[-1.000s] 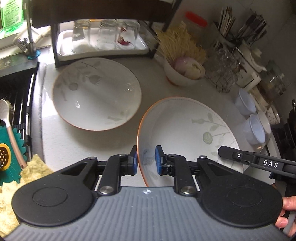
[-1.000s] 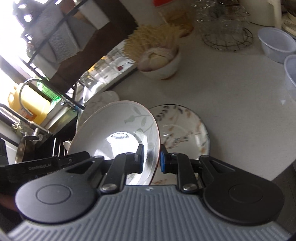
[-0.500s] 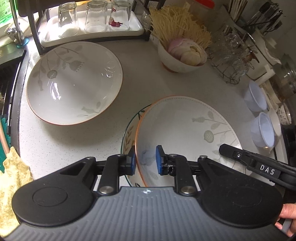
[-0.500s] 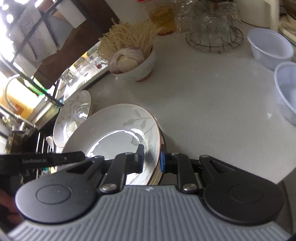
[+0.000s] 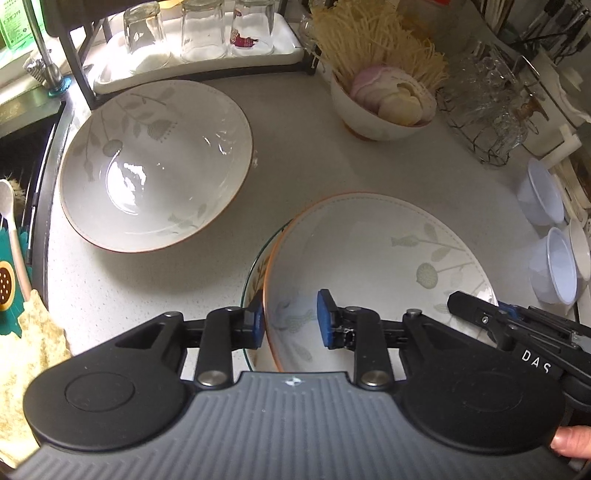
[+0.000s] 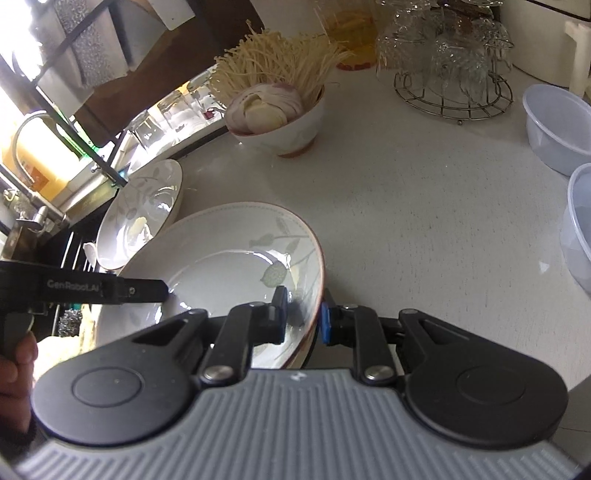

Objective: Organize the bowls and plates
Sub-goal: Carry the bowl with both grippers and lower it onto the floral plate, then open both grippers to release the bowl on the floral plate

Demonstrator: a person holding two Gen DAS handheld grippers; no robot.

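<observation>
My left fingers (image 5: 255, 326) — blue-padded, black-armed — are opening: the gap across the near rim of the shallow leaf-print bowl (image 5: 376, 273) is plainly wider than a second ago, when both pads pinched it, and the inner pad now stands clear of the glaze. My right gripper (image 6: 303, 315) grips the opposite rim, pads pressed to either side, unchanged from before. The bowl, tilted up on edge a second ago, now lies low and nearly flat on the floral plate (image 5: 255, 273), which shows only as a crescent at the bowl's left side; both sit on the countertop (image 5: 314, 155). Materials: bowl of glazed white ceramic, round, orange-brown rim line, pale grey-green leaf motifs; plate thinner, dark-edged, ochre sprigs; counter pale, speckled, matte. A matching second bowl (image 5: 155, 162) rests apart to the upper left, glossy with highlights. Further back: a small ceramic bowl of sliced onion and noodle-like strands (image 5: 384, 107), upturned glasses on a white tray (image 5: 199, 33), translucent plastic tubs (image 5: 550, 266) at far right. Pose — my left gripper pitches steeply down over the near rim, my right slants in lower from the opposite side.
</observation>
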